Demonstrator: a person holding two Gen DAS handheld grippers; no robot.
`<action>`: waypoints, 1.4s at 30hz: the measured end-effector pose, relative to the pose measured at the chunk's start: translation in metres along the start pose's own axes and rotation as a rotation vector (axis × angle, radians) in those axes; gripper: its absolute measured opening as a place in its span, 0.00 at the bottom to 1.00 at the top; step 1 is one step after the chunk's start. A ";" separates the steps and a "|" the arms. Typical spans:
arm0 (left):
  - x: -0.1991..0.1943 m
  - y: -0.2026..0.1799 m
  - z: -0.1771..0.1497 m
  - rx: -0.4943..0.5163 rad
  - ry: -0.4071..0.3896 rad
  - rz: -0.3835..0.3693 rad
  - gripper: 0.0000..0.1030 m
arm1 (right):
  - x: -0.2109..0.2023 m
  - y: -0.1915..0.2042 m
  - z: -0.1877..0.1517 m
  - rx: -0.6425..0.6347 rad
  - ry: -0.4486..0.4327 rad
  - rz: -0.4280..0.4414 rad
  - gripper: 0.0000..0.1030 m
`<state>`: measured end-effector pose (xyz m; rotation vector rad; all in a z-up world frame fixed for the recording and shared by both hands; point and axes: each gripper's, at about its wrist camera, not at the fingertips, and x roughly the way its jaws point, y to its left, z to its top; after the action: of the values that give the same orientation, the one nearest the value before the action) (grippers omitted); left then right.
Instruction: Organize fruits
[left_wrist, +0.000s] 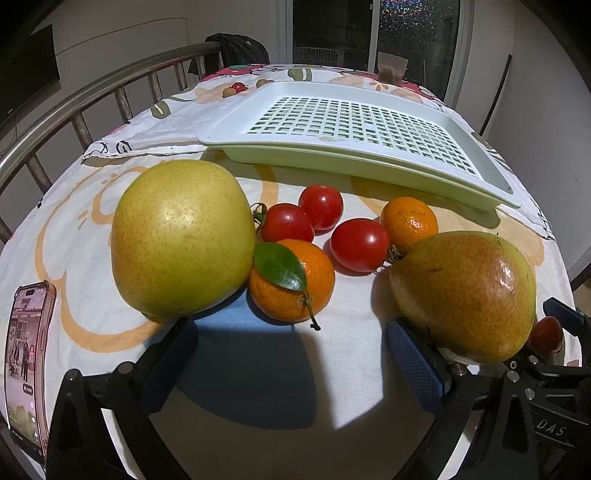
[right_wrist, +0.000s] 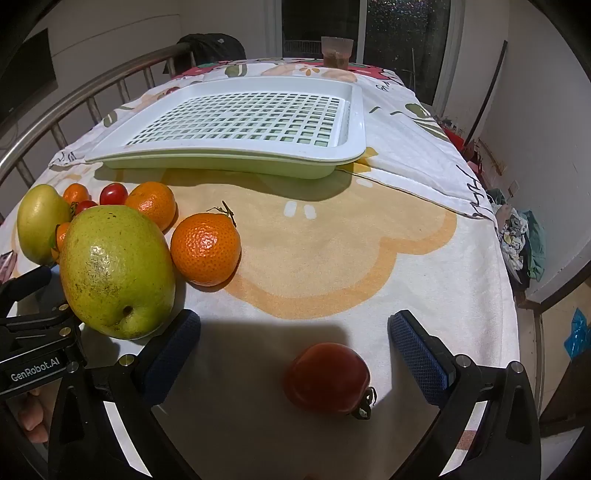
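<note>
A white slotted tray (left_wrist: 347, 122) lies at the back of the table; it also shows in the right wrist view (right_wrist: 243, 114). In the left wrist view a yellow-green pear (left_wrist: 183, 238), a leafy tangerine (left_wrist: 291, 280), a second tangerine (left_wrist: 409, 225), three cherry tomatoes (left_wrist: 360, 244) and a red-green mango (left_wrist: 463, 297) lie in front of it. My left gripper (left_wrist: 291, 362) is open and empty, just short of the leafy tangerine. My right gripper (right_wrist: 295, 350) is open, with a red tomato (right_wrist: 328, 377) on the cloth between its fingers. The mango (right_wrist: 116, 271) and another tangerine (right_wrist: 205, 248) lie to its left.
A phone (left_wrist: 27, 365) lies at the table's left edge. A metal railing (left_wrist: 74, 107) runs along the left. A plastic cup (right_wrist: 337, 51) stands at the far end. The flower-print cloth (right_wrist: 332, 240) covers the table; clothes lie on the floor to the right (right_wrist: 521, 240).
</note>
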<state>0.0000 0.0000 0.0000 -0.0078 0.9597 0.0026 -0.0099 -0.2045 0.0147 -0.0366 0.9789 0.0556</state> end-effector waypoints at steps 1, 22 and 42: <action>0.000 0.000 0.000 0.000 0.000 0.000 1.00 | 0.000 0.000 0.000 0.000 0.001 0.000 1.00; 0.000 0.000 0.000 0.000 0.000 -0.001 1.00 | -0.001 0.000 0.000 -0.001 0.001 -0.001 1.00; -0.005 0.002 -0.007 0.084 0.002 -0.066 1.00 | -0.005 0.001 -0.005 -0.028 0.001 0.017 1.00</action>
<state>-0.0088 0.0020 0.0006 0.0384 0.9602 -0.0982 -0.0166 -0.2038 0.0163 -0.0535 0.9796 0.0852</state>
